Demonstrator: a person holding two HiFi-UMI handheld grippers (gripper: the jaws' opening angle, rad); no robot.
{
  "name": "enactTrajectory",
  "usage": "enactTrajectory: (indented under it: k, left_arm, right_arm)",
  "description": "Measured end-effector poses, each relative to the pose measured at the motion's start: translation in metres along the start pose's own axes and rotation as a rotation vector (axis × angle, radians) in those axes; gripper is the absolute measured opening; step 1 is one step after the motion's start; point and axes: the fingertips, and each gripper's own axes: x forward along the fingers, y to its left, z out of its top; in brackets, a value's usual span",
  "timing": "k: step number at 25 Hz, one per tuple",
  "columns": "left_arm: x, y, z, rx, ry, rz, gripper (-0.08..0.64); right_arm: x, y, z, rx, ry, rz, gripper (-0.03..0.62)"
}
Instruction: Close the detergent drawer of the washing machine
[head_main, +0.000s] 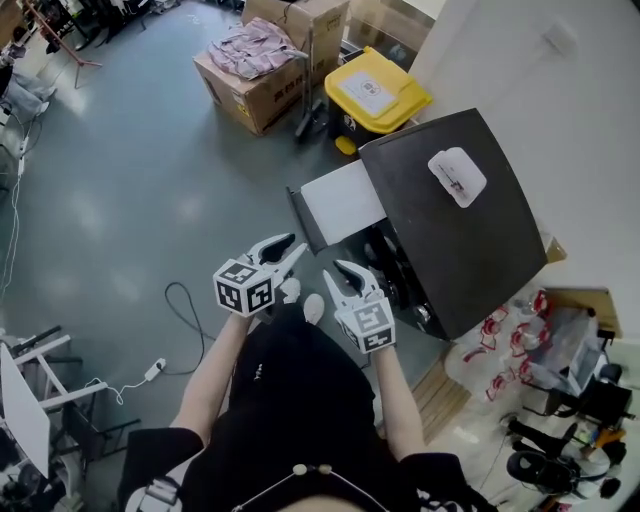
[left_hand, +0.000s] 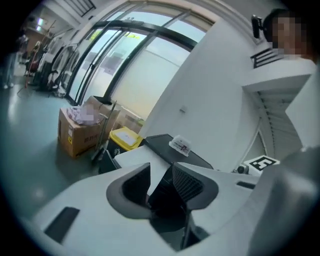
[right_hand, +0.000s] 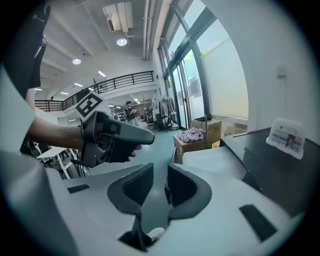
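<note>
Detergent drawer (head_main: 340, 203), standing pulled out from the front of the washing machine (head_main: 450, 215). From the head view it is a white slab ending in a dark front panel, projecting over the floor toward the left of the picture.

Both grippers hover just short of that front panel, touching nothing. The left gripper (head_main: 292, 247) has its fingers (left_hand: 187, 182) parted and empty, with the drawer visible beyond the gap. The right gripper (head_main: 338, 272) likewise has its fingers (right_hand: 137, 185) parted with nothing between them, and is nearer the machine's front.

The step in hand appears to be the approach, with the push not yet begun. It would go best with one gripper set against the middle of the dark front panel and pressing straight along the drawer's run. An off-centre push may skew and jam it. Pressure should probably continue until the panel sits flush.

A yellow-lidded bin (head_main: 377, 92) and cardboard boxes (head_main: 250, 75) stand well beyond.
</note>
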Motion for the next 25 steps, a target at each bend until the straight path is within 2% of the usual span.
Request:
enactTrajectory:
  k: [3, 8, 12, 16, 25]
  left_arm:
    - [0.011, 0.016, -0.005, -0.066, 0.021, 0.026, 0.126]
    - [0.034, 0.045, -0.031, -0.134, 0.128, 0.069, 0.129]
    - [0.051, 0.060, -0.051, -0.204, 0.195, 0.081, 0.132]
    - [0.063, 0.068, -0.060, -0.221, 0.238, 0.099, 0.132]
    - [0.072, 0.071, -0.066, -0.228, 0.269, 0.111, 0.132]
  right_arm:
    - [0.019, -0.001, -0.014, 0.018, 0.053, 0.017, 0.080]
    - [0.048, -0.012, -0.040, 0.073, 0.135, 0.011, 0.091]
    - [0.065, -0.011, -0.065, 0.065, 0.226, 0.028, 0.101]
    - [0.075, -0.012, -0.078, 0.054, 0.273, 0.024, 0.094]
    - [0.089, -0.011, -0.081, -0.009, 0.294, 0.008, 0.048]
